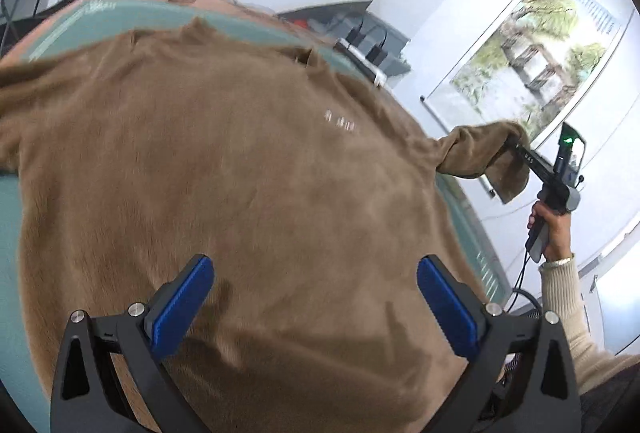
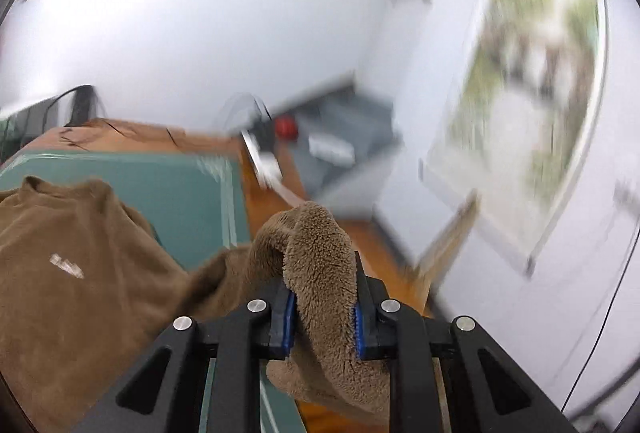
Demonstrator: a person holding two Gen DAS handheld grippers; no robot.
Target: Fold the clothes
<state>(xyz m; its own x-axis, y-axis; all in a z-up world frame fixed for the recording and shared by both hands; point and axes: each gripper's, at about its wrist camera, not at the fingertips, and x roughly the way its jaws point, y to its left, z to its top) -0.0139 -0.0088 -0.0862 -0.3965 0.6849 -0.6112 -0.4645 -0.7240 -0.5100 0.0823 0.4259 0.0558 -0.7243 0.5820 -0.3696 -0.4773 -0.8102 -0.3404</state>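
Sweater: I am looking at a brown fleece sweater (image 1: pixel 240 173) that is lying spread over the green mat (image 1: pixel 100 17), its body covering most of it and a small pale print (image 1: pixel 340 121) showing on the chest.
Sleeve: one sleeve (image 2: pixel 320 257) is stretching off the sweater's right side, raised clear of the mat, with its cuff end hanging down past the fingers.
Right gripper: my right gripper (image 2: pixel 324 317) is pinching that sleeve, its blue pads closed tight on the fuzzy pile; in the left wrist view I am seeing a hand (image 1: pixel 554 233) in a cream ribbed sleeve (image 1: pixel 568 297) holding its handle.
Left gripper: my left gripper (image 1: pixel 316 297) is hovering over the lower part of the sweater with its blue ribbed pads (image 1: pixel 184 297) spread wide apart and nothing between them; I cannot tell whether the tips are touching the cloth.
Materials: the sweater is reading as soft, short-napped fleece, curlier on the sleeve's inside; the mat is looking smooth with pale printed border lines, lying on a wooden table (image 2: pixel 140 135).
Containers: beyond the sweater's collar a grey open bin (image 2: pixel 344 137) is sitting against the wall, with something red (image 2: pixel 286 127) and something white inside; I cannot identify either.
Hard to make out: the right wrist view is smearing with motion, so the landscape poster (image 1: pixel 532 61) on the wall right of the sweater is only sharp in the left view; the sweater's left sleeve and hem are running out of frame.
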